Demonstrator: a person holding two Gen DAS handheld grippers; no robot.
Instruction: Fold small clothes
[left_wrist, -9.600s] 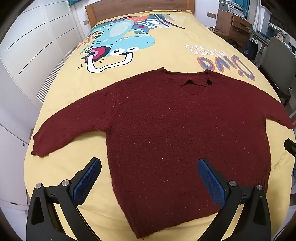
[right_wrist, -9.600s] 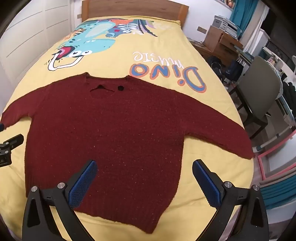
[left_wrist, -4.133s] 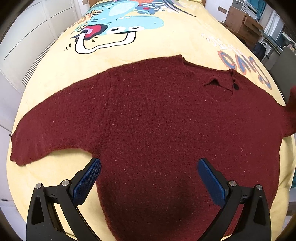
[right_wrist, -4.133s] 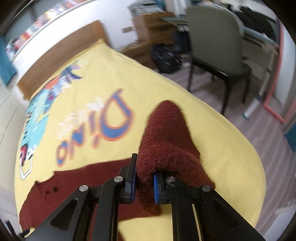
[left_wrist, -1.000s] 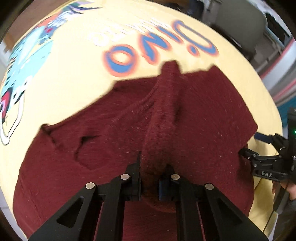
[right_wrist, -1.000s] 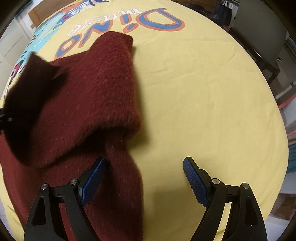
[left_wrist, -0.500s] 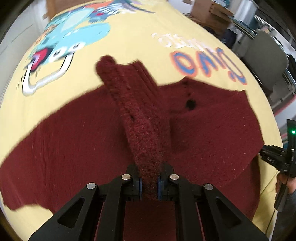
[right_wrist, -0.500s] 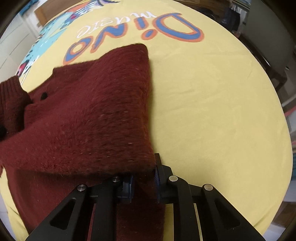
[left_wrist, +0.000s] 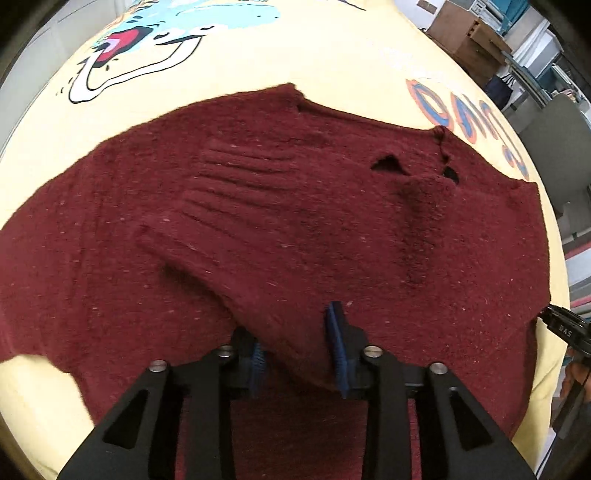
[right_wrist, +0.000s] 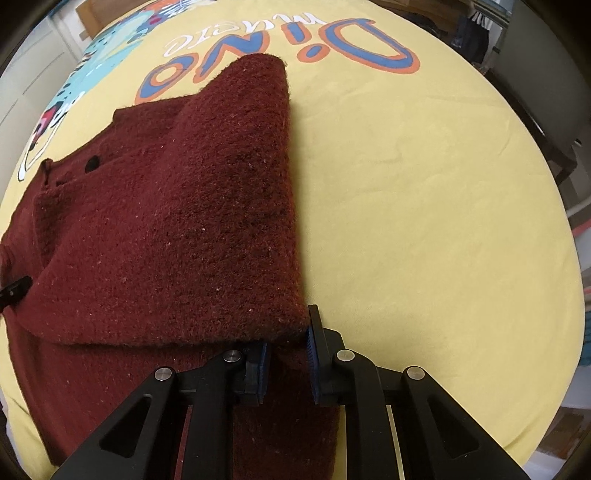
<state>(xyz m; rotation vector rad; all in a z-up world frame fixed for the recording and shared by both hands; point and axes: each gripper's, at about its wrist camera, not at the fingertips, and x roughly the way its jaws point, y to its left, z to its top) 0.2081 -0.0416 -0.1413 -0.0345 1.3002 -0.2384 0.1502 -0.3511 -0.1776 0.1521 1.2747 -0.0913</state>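
Note:
A dark red knit sweater (left_wrist: 258, 229) lies on the yellow bed cover (left_wrist: 314, 48). Its right side is folded over the body, with a straight fold edge in the right wrist view (right_wrist: 221, 206). My left gripper (left_wrist: 297, 350) has its jaws partly apart around the ribbed sleeve cuff, which lies across the sweater's chest. My right gripper (right_wrist: 286, 354) stands at the near corner of the folded flap, with the knit between its blue pads; whether the pads pinch it I cannot tell.
The bed cover (right_wrist: 424, 184) carries a dinosaur print (left_wrist: 147, 40) and "Dino" lettering (right_wrist: 288, 48). A grey chair (left_wrist: 554, 129) and a wooden cabinet (left_wrist: 465, 33) stand off the bed's right side. The other gripper's tip (left_wrist: 565, 328) shows at the sweater's right edge.
The left gripper has laid the lifted sleeve down across the sweater's chest and its jaws have parted. The right gripper stays at the flap's corner, with its jaws slightly wider.

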